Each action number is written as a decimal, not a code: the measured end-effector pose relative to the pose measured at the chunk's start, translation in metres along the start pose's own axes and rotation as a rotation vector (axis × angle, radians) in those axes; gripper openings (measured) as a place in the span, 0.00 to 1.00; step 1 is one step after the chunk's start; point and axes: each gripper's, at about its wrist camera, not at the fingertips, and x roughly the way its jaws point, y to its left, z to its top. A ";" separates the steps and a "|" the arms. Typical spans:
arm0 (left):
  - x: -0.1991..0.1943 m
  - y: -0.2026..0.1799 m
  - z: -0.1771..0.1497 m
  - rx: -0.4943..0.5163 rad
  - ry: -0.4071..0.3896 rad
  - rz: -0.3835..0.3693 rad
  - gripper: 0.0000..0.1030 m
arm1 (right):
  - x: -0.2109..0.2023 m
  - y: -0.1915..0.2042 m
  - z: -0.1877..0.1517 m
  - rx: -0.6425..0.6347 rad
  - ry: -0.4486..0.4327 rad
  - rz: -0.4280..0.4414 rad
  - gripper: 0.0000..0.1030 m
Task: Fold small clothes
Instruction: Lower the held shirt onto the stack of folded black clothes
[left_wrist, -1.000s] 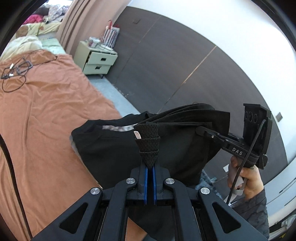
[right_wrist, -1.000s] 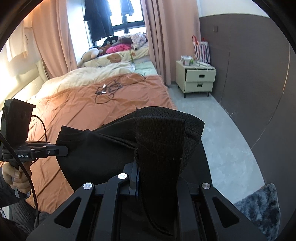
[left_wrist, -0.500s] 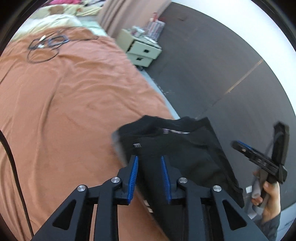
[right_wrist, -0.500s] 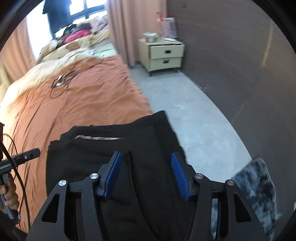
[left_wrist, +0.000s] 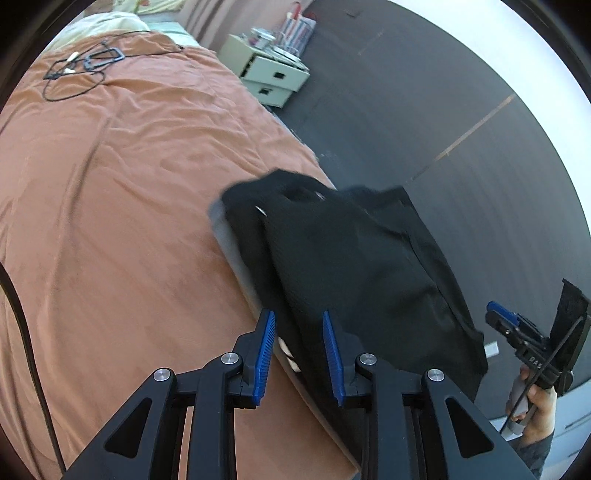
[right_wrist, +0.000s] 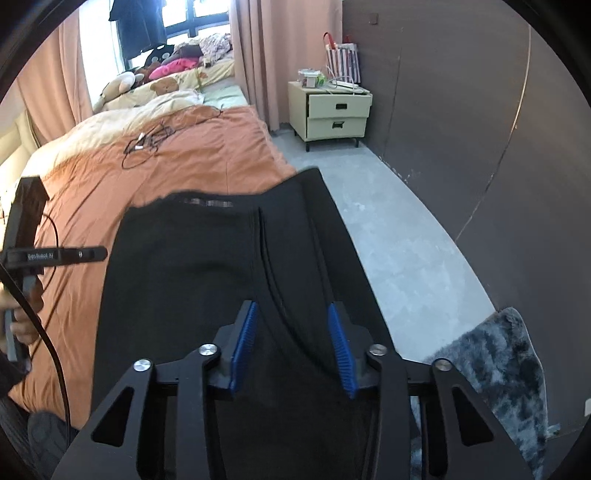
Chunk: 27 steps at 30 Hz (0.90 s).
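Note:
A black garment (left_wrist: 343, 258) lies folded over the corner of the orange bed (left_wrist: 110, 206), part of it hanging past the edge. It also shows in the right wrist view (right_wrist: 207, 280). My left gripper (left_wrist: 298, 325) is open, its blue pads just above the garment's near edge. My right gripper (right_wrist: 293, 317) is open over the garment's right part. The right gripper shows at the lower right of the left wrist view (left_wrist: 517, 332), and the left gripper at the left of the right wrist view (right_wrist: 66, 254). Neither holds anything.
A tangle of black cable (right_wrist: 147, 142) lies on the bed further back. A pale green nightstand (right_wrist: 334, 114) stands by the dark wall. A grey shaggy rug (right_wrist: 495, 376) lies on the floor at the right. Pillows and plush toys (right_wrist: 162, 77) sit under the window.
One second ago both grippers were shut on the garment and held it up. They have since opened and let go; the garment now lies on the bed corner.

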 end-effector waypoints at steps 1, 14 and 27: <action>0.001 -0.004 -0.003 0.011 0.008 -0.002 0.34 | -0.004 -0.002 -0.004 0.004 -0.004 0.000 0.32; 0.034 -0.029 -0.032 0.109 0.118 0.053 0.42 | 0.032 -0.036 -0.016 0.037 0.075 -0.086 0.17; -0.022 -0.027 -0.045 0.128 0.120 0.069 0.44 | -0.028 -0.039 -0.025 0.153 0.088 -0.128 0.18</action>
